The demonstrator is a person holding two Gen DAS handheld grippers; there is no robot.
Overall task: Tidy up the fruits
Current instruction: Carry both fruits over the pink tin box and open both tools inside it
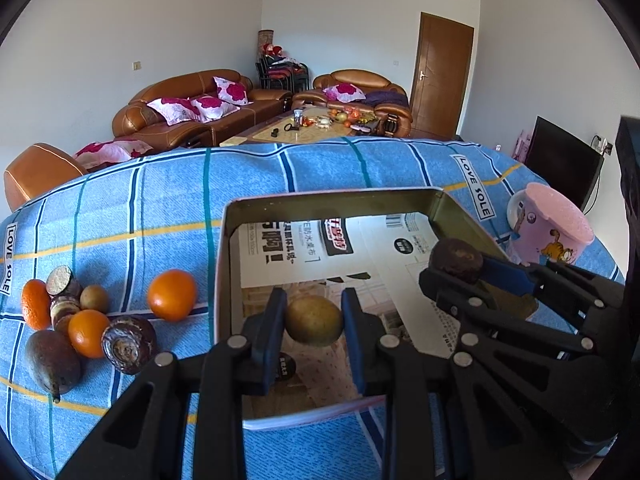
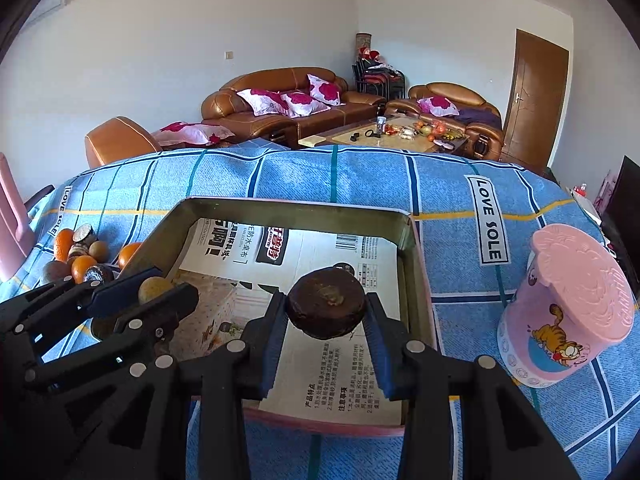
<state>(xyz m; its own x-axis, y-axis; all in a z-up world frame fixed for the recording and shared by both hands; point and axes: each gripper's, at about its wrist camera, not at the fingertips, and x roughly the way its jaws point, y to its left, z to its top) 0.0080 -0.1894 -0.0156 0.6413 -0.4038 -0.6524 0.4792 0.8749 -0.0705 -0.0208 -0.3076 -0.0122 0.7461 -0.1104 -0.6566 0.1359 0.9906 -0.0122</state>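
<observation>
My left gripper (image 1: 314, 322) is shut on a small yellow-green round fruit (image 1: 314, 320) and holds it over the near left part of the metal tray (image 1: 332, 196). My right gripper (image 2: 326, 314) is shut on a dark brown round fruit (image 2: 326, 308) over the tray's (image 2: 296, 204) right part. Each gripper shows in the other's view: the right gripper (image 1: 456, 264) and the left gripper (image 2: 154, 288). A pile of fruit lies on the blue cloth left of the tray: oranges (image 1: 172, 295), an avocado (image 1: 52, 362), dark brown fruits (image 1: 129, 344).
The tray is lined with printed paper (image 1: 360, 252). A pink lidded cup with a cartoon cat (image 2: 568, 300) stands right of the tray. The table has a blue checked cloth (image 1: 160, 200). Sofas and a coffee table stand behind.
</observation>
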